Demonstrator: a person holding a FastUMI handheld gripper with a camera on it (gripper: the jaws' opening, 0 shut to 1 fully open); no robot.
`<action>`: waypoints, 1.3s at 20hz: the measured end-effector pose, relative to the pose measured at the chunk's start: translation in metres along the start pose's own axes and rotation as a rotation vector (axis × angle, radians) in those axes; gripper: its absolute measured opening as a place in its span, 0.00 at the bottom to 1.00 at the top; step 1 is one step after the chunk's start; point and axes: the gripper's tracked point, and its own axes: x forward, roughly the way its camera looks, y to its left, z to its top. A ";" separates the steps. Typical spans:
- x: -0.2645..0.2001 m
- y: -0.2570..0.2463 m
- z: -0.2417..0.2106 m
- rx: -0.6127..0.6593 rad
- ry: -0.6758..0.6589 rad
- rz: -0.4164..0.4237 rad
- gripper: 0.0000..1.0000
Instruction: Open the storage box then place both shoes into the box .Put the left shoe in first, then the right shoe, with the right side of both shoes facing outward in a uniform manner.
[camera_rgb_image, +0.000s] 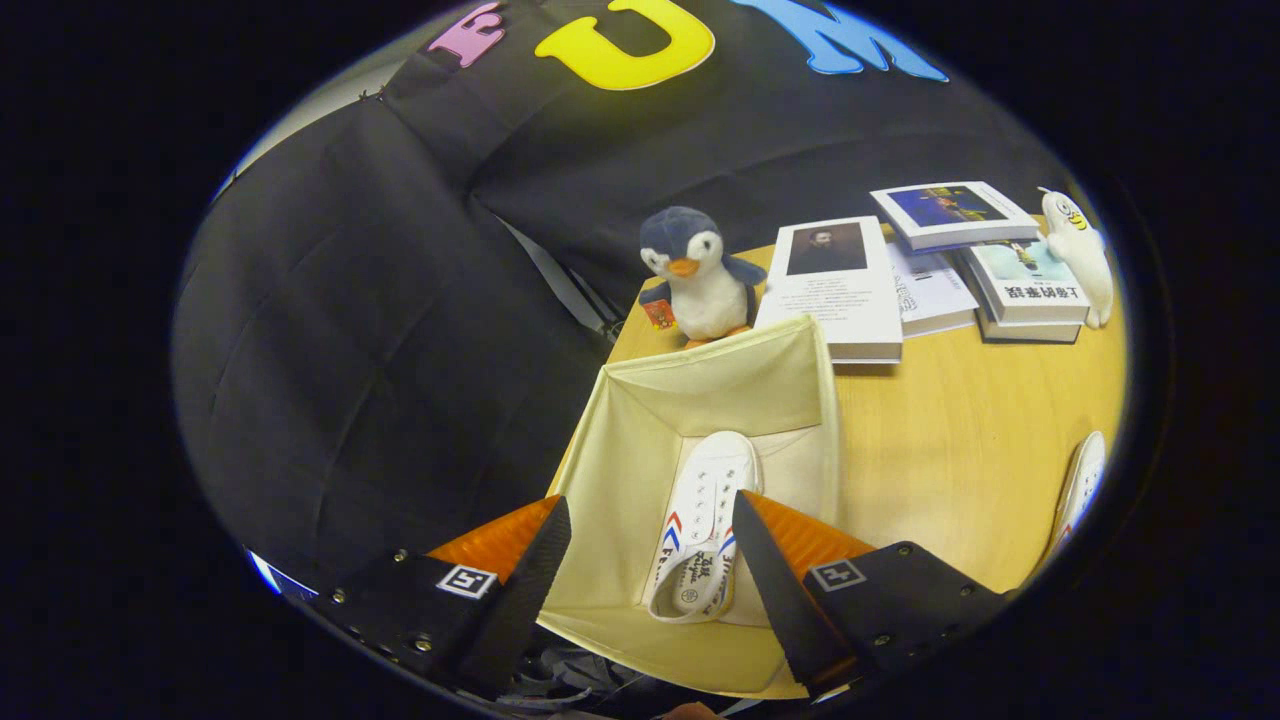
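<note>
A cream fabric storage box (640, 420) stands open on the wooden table, directly under my gripper (650, 535). Inside it a white canvas shoe (700, 530) with red and blue chevrons lies on the box floor, toe pointing away, close to the right wall. My fingers are open above the box, spread to either side of the shoe's heel, and nothing is pressed between them. A second white shoe (1078, 488) lies on the table far to the right of the box, partly cut off.
A penguin plush (697, 272) stands just behind the box. Several books (845, 285) lie on the table (950, 450) beyond and to the right, with a small white plush (1080, 255) at their far end. Black cloth wall is left of the box.
</note>
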 end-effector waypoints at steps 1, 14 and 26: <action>-0.010 -0.005 0.004 0.000 -0.019 -0.001 0.98; -0.115 -0.133 0.015 0.057 -0.132 -0.153 0.98; -0.175 -0.266 -0.017 0.124 -0.114 -0.359 0.98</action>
